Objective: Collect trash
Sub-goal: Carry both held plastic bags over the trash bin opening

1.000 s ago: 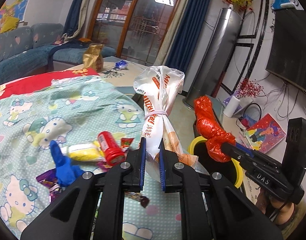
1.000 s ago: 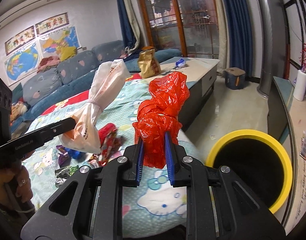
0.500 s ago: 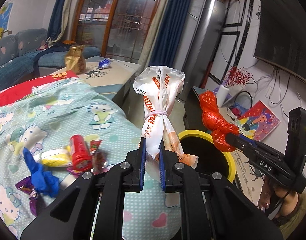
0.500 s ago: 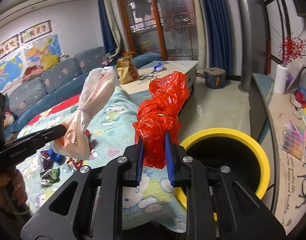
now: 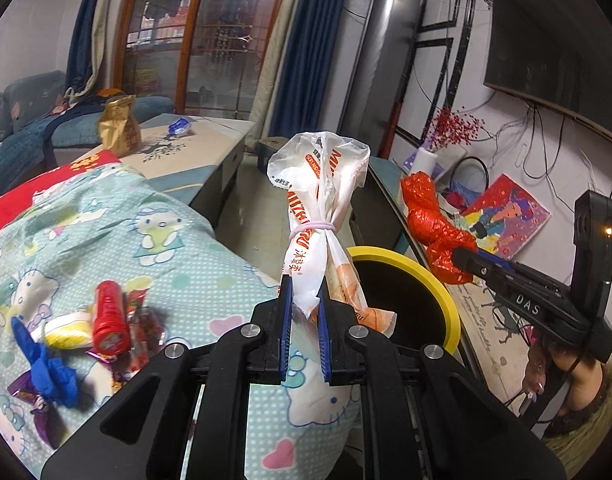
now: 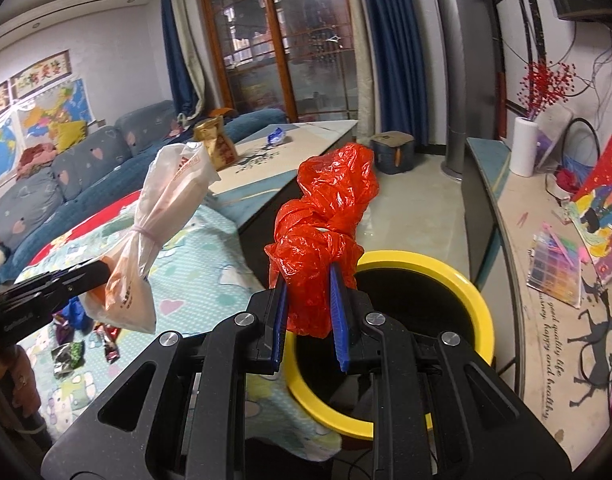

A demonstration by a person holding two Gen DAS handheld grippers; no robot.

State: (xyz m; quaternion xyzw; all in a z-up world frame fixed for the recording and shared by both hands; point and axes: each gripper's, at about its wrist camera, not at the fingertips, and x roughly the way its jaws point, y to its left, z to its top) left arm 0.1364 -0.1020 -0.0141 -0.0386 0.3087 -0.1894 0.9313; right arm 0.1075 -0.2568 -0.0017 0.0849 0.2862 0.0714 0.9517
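The right gripper [image 6: 308, 312], clamped on the red bag [image 6: 326, 236], sat directly over the near rim of the yellow bin [image 6: 458, 280]; the left gripper [image 5: 303, 320], pinching the white bag [image 5: 320, 216], was left of it.

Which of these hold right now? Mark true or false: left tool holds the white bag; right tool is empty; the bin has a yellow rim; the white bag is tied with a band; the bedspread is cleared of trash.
1. Left tool holds the white bag: true.
2. Right tool is empty: false, it grips a red bag.
3. Bin has a yellow rim: true.
4. White bag is banded: true.
5. Bedspread is cleared: false, a red bottle and wrappers remain.
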